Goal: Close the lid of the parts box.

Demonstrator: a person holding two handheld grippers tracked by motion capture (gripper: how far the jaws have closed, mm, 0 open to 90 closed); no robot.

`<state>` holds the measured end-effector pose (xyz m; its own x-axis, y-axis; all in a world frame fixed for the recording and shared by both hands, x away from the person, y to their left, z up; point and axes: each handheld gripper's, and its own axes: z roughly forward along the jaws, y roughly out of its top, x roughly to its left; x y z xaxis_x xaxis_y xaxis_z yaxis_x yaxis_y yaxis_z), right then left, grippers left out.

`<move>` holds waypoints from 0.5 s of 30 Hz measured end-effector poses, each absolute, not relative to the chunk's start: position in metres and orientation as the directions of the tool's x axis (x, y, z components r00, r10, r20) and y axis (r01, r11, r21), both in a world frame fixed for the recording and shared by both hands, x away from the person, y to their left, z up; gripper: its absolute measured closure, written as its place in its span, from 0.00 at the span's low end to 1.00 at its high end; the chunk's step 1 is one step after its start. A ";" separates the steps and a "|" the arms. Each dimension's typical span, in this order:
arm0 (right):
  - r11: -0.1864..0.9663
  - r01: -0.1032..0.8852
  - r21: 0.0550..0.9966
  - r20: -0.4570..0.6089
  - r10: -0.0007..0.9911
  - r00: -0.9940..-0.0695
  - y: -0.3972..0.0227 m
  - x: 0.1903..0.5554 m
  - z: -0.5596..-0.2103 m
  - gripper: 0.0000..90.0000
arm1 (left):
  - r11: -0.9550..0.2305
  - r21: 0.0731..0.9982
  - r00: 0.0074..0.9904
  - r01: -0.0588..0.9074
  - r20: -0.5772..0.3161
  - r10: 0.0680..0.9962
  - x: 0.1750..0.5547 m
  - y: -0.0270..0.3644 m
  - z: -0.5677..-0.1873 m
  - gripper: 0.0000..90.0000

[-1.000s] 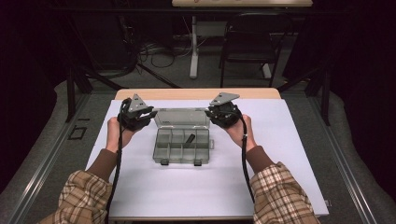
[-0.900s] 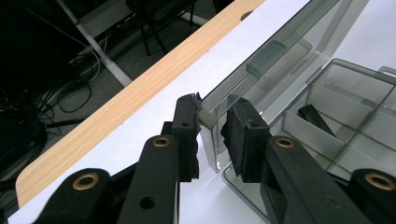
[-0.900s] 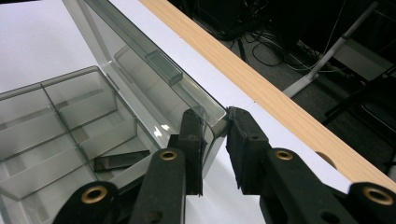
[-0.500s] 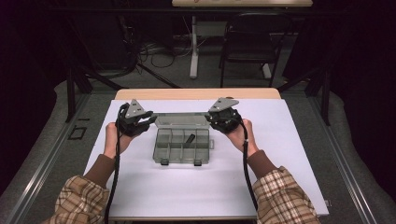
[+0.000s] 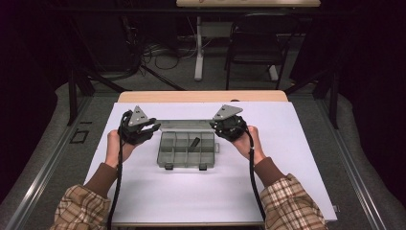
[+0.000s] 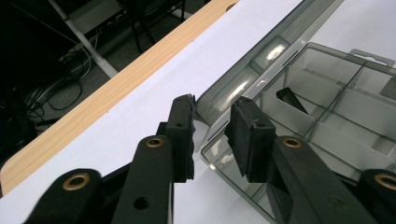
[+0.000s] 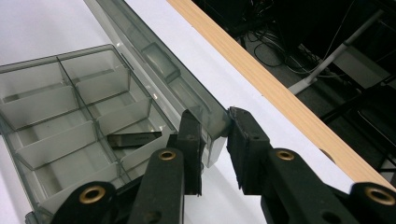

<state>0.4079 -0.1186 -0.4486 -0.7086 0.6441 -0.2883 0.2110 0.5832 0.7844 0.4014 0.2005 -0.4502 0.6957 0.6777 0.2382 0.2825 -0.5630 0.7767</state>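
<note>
Organizer box (image 5: 187,149) sits mid-table w/ its lid (image 5: 184,125) swung back; lid's long axis runs left-right betw. your hands. Left gripper (image 6: 212,135) and right gripper (image 7: 215,140) each straddle a lid end corner, jaws apart, not yet clamped, equally near.

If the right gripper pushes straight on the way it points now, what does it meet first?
Most likely the corner of the organizer box's open lid, which already sits between the open jaws of the right gripper; beyond it lies white table cover.
</note>
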 end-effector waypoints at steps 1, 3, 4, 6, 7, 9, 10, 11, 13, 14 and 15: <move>0.583 0.210 0.785 -0.289 0.643 -0.709 -0.119 0.408 -0.448 0.83 | -0.557 0.778 0.698 0.291 0.225 0.680 0.401 0.200 -0.449 0.69; 0.581 0.210 0.786 -0.287 0.646 -0.708 -0.119 0.408 -0.448 0.83 | -0.534 0.794 0.705 0.290 0.200 0.680 0.400 0.202 -0.445 0.54; 0.579 0.212 0.787 -0.285 0.647 -0.707 -0.119 0.407 -0.448 0.83 | -0.522 0.804 0.709 0.286 0.188 0.679 0.398 0.203 -0.442 0.49; 0.581 0.210 0.787 -0.287 0.645 -0.708 -0.119 0.407 -0.448 0.83 | -0.497 0.822 0.709 0.278 0.173 0.684 0.395 0.204 -0.434 0.44; 0.580 0.210 0.787 -0.287 0.645 -0.708 -0.119 0.407 -0.448 0.83 | -0.491 0.827 0.708 0.273 0.173 0.685 0.394 0.204 -0.430 0.46; 0.584 0.208 0.785 -0.290 0.642 -0.710 -0.119 0.406 -0.448 0.83 | -0.499 0.821 0.694 0.278 0.187 0.695 0.394 0.200 -0.422 0.60; 0.583 0.209 0.785 -0.288 0.642 -0.710 -0.119 0.406 -0.448 0.83 | -0.506 0.813 0.678 0.289 0.199 0.708 0.394 0.198 -0.419 0.67; 0.584 0.209 0.784 -0.289 0.642 -0.710 -0.119 0.406 -0.448 0.82 | -0.508 0.808 0.675 0.297 0.199 0.711 0.395 0.196 -0.417 0.72; 0.586 0.207 0.783 -0.292 0.641 -0.709 -0.118 0.405 -0.448 0.82 | -0.514 0.799 0.664 0.312 0.203 0.719 0.399 0.191 -0.414 0.81; 0.586 0.208 0.783 -0.291 0.642 -0.709 -0.118 0.405 -0.448 0.82 | -0.511 0.798 0.661 0.318 0.200 0.723 0.400 0.190 -0.413 0.84; 0.588 0.207 0.782 -0.293 0.640 -0.710 -0.118 0.404 -0.448 0.82 | -0.512 0.796 0.656 0.324 0.202 0.728 0.402 0.188 -0.413 0.88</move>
